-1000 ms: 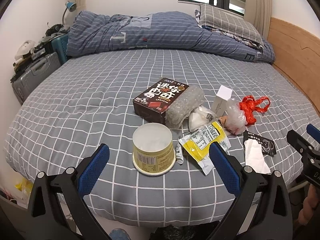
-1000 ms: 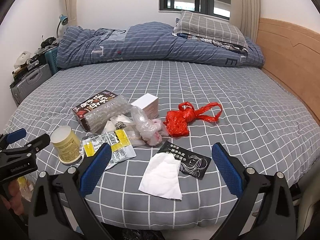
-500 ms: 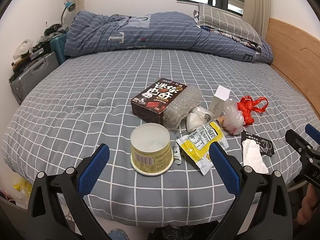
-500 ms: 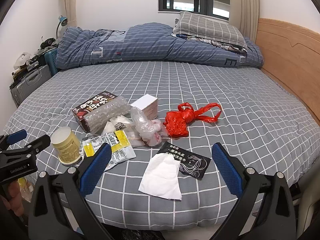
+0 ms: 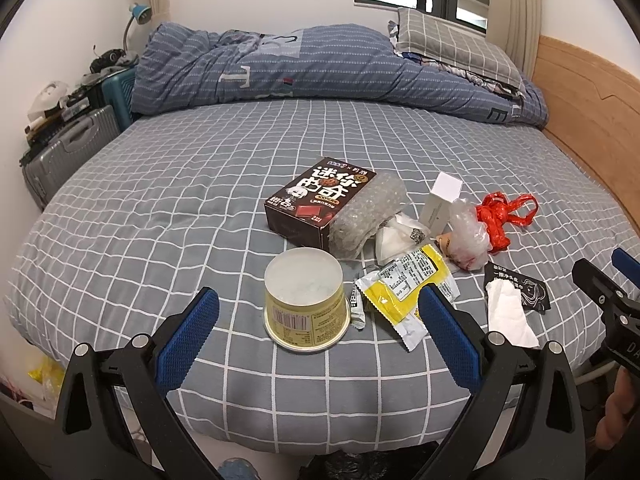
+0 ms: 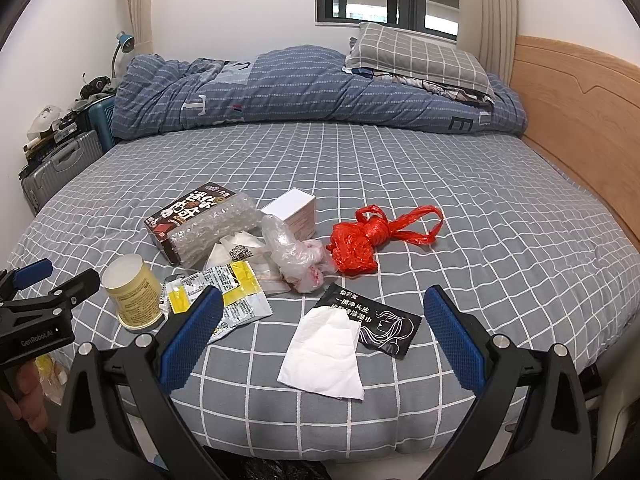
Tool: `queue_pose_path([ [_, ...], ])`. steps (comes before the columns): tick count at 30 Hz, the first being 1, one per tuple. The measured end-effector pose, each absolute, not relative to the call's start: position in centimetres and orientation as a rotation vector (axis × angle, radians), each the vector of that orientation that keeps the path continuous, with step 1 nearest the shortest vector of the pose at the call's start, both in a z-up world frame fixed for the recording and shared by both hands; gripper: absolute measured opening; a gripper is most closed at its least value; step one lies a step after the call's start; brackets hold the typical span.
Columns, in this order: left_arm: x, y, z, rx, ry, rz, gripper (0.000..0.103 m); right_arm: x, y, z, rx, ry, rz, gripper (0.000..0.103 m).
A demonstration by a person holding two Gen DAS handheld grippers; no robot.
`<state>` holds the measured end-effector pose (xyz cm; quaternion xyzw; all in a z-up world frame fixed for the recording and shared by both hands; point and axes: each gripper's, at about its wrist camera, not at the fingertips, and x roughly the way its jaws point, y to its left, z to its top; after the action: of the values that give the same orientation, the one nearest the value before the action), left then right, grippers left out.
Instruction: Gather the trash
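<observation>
Trash lot, lying in a loose cluster on the grey checked bed sheet, toward its near edge: a yellow cup standing upside down, barcode facing the left camera; at its 1 o'clock a dark brown snack box with a roll of bubble wrap leaning against its right side; at the cup's 3 o'clock a yellow-and-white wrapper lying flat; a white carton lying behind a crumpled clear bag; at that bag's 3 o'clock a knotted red plastic bag; nearest the edge a white tissue overlapping the left corner of a black sachet.

The clear bag is holding something pinkish that is hard to make out; the small packet between cup and wrapper is too small to read; dark plastic at the bottom edge of both views is being cut off.

The left gripper is hovering level before the cup, fingers spread wide, gripping nothing; the right gripper is hovering over the tissue, likewise wide and empty; a hand is showing at 8 o'clock in the right view.
</observation>
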<state>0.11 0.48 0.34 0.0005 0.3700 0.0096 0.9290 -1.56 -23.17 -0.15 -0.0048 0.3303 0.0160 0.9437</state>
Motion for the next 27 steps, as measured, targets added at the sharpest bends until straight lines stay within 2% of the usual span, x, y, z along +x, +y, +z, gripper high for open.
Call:
queue_pose_path([
  [27, -0.04, 0.7, 0.44, -0.002, 0.748, 0.024, 0.097, -1.54, -23.29, -0.1, -0.012, 0.672, 0.035, 0.096],
])
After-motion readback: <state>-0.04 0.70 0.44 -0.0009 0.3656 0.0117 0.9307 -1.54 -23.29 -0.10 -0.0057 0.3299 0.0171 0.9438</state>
